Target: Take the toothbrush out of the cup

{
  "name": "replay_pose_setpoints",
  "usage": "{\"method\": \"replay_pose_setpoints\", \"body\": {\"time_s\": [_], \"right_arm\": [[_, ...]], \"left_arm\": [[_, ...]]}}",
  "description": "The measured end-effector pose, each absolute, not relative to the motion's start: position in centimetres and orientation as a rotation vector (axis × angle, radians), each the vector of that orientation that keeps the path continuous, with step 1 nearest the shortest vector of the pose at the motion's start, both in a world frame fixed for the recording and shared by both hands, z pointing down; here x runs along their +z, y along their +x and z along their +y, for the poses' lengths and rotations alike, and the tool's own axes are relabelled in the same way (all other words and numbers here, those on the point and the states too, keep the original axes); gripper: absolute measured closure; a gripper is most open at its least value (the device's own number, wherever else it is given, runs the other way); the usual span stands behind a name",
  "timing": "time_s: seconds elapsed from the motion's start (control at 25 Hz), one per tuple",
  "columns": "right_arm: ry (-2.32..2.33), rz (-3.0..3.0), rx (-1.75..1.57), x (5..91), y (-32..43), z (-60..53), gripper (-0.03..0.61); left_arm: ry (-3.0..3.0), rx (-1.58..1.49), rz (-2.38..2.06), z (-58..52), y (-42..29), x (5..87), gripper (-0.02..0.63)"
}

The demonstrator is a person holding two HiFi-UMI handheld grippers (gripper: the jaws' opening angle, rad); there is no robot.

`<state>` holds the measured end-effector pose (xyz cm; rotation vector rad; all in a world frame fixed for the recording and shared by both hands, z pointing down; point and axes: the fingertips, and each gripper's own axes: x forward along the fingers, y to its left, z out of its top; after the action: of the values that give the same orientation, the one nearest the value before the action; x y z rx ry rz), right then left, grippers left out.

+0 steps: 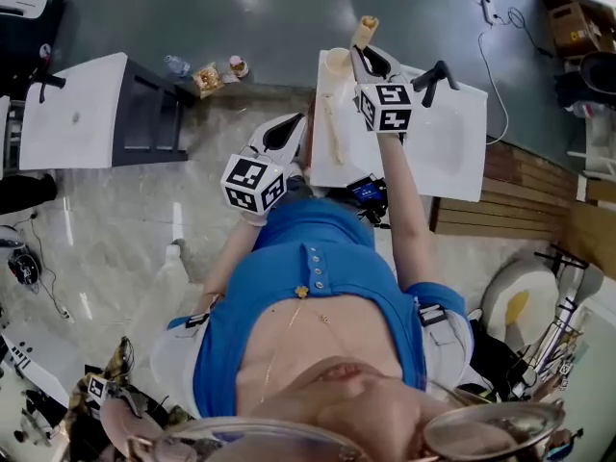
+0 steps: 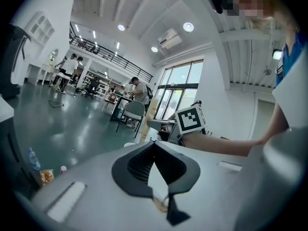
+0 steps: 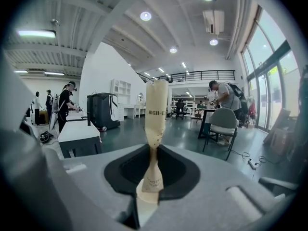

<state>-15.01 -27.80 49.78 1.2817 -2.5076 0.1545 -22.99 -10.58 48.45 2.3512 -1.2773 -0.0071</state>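
My right gripper (image 1: 369, 58) is shut on a toothbrush in a beige paper wrapper (image 1: 364, 31), held up over the far left corner of the white sink counter (image 1: 452, 166). In the right gripper view the wrapped toothbrush (image 3: 156, 110) stands upright, pinched at its narrow waist between the black pads (image 3: 153, 154). A pale cup (image 1: 337, 62) stands just left of the right gripper, apart from the toothbrush. My left gripper (image 1: 286, 131) is shut with nothing in it, beside the counter's left edge. The left gripper view shows its jaws (image 2: 155, 146) closed and the right gripper's marker cube (image 2: 189, 120) beyond.
A black faucet (image 1: 435, 79) stands at the basin's far side. A long beige stick-like item (image 1: 333, 131) lies on the counter's left strip. A bottle and snack packs (image 1: 206, 75) sit on the floor beyond a white table (image 1: 77, 114). People and chairs (image 3: 222, 121) stand far off.
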Motion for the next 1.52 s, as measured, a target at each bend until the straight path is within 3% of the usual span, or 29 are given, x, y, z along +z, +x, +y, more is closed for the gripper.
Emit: {"method": "replay_pose_setpoints", "body": {"time_s": [0.48,1.52], "right_arm": [[1.278,-2.588,0.226,47.4,-11.6,-25.6,0.532],[1.170,-2.626,0.351,46.3,3.8,-21.2,0.545]], "left_arm": [[2.377,0.028,-1.261,-11.2,-19.2,48.0,0.614],[2.417,0.053,-1.204,-12.8,-2.2,46.4,0.614]]}}
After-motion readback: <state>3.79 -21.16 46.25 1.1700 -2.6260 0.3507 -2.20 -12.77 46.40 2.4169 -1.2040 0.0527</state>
